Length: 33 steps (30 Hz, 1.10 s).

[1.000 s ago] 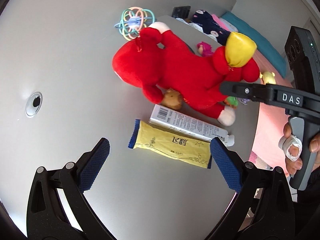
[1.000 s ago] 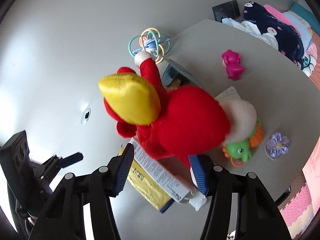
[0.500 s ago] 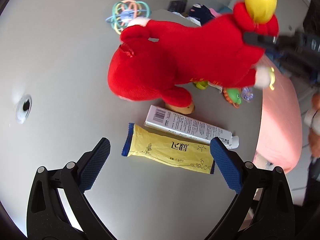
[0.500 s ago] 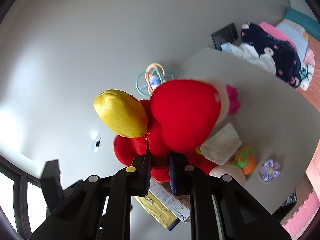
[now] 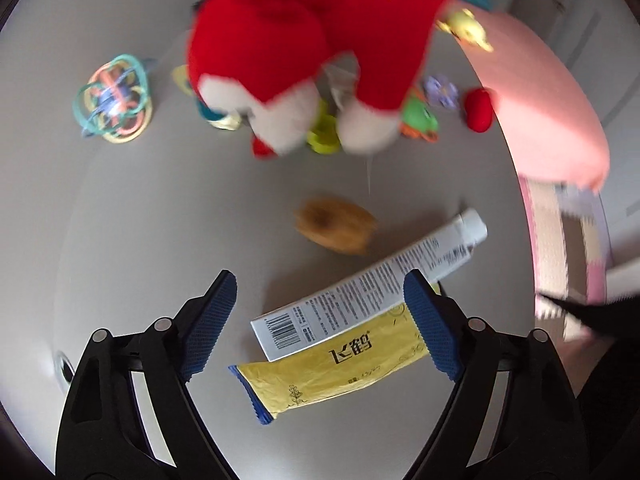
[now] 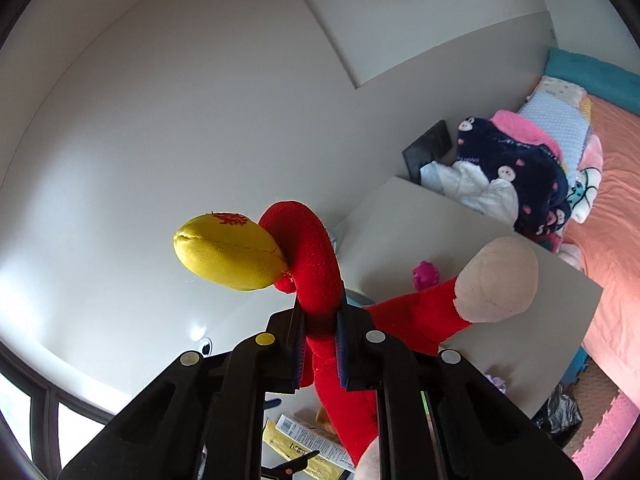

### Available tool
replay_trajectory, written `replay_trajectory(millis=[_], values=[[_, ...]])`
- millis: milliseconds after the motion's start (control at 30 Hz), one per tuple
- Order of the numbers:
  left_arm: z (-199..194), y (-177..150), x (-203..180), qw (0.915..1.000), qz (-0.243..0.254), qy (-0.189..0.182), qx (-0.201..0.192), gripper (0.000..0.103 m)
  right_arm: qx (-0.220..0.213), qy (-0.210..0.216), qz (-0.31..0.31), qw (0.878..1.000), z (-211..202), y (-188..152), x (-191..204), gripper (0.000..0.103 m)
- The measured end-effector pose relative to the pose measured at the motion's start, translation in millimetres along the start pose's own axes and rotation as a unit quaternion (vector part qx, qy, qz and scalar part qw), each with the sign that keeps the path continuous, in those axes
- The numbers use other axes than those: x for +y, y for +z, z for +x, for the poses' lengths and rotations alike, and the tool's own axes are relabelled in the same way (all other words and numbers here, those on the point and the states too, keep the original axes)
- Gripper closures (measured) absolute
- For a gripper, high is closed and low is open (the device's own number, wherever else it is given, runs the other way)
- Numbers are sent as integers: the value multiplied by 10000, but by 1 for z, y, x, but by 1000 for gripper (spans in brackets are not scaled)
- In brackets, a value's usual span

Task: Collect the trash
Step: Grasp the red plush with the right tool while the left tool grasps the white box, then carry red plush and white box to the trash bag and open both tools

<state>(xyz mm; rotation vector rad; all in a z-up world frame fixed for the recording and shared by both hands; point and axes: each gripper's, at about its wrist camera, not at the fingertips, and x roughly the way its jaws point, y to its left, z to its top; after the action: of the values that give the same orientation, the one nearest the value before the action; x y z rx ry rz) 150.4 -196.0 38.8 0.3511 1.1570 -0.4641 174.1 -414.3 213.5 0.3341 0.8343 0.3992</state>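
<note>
Left wrist view looks steeply down, close over the table [image 5: 140, 220]. Right wrist view sits higher, angled toward the wall. Both share the red plush toy [image 5: 304, 28], at twelve o'clock in the left.

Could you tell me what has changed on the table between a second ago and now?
The right gripper closed on the red plush toy and lifted it off the table, uncovering a brown nut-like item. The left gripper, its jaws just narrowing but touching nothing, came down over the white tube box and yellow packet. Those two and the ring ball lie as before.
</note>
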Motion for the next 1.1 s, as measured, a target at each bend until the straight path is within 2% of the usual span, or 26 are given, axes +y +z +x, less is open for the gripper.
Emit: replay_trajectory(millis=[100, 333, 433, 533, 633, 667, 733, 800, 933, 1000, 1100], values=[[10, 0, -4, 9986, 452, 25, 259, 23, -138, -67, 73, 9999, -10, 6, -6, 89], [19, 21, -13, 9946, 929, -347, 307, 24, -235, -244, 142, 9993, -15, 14, -9, 89], [21, 27, -25, 9914, 1199, -389, 342, 24, -232, -301, 93, 9992, -13, 15, -7, 89], [21, 28, -40, 9848, 1623, -497, 378, 32, -219, -312, 94, 9992, -13, 17, -5, 89], [37, 23, -47, 9779, 1911, -418, 741, 54, -230, -287, 82, 9993, -13, 17, -5, 89], [41, 20, -46, 9769, 1960, -341, 785, 54, -238, -289, 72, 9993, -14, 16, -3, 89], [40, 16, -41, 9797, 1741, -545, 831, 56, -276, -282, 29, 9992, -16, 16, 0, 89], [42, 17, -31, 9842, 1481, -566, 789, 61, -302, -291, -1, 9991, -19, 16, 3, 89], [40, 17, -3, 9943, 421, -754, 630, 72, -328, -274, -14, 9991, -22, 17, 6, 89], [37, 10, 6, 9943, 61, -907, 552, 72, -338, -267, -29, 9991, -23, 19, 8, 89], [28, -5, 15, 9949, -97, -884, 486, 72, -370, -257, -65, 9990, -26, 20, 11, 89]])
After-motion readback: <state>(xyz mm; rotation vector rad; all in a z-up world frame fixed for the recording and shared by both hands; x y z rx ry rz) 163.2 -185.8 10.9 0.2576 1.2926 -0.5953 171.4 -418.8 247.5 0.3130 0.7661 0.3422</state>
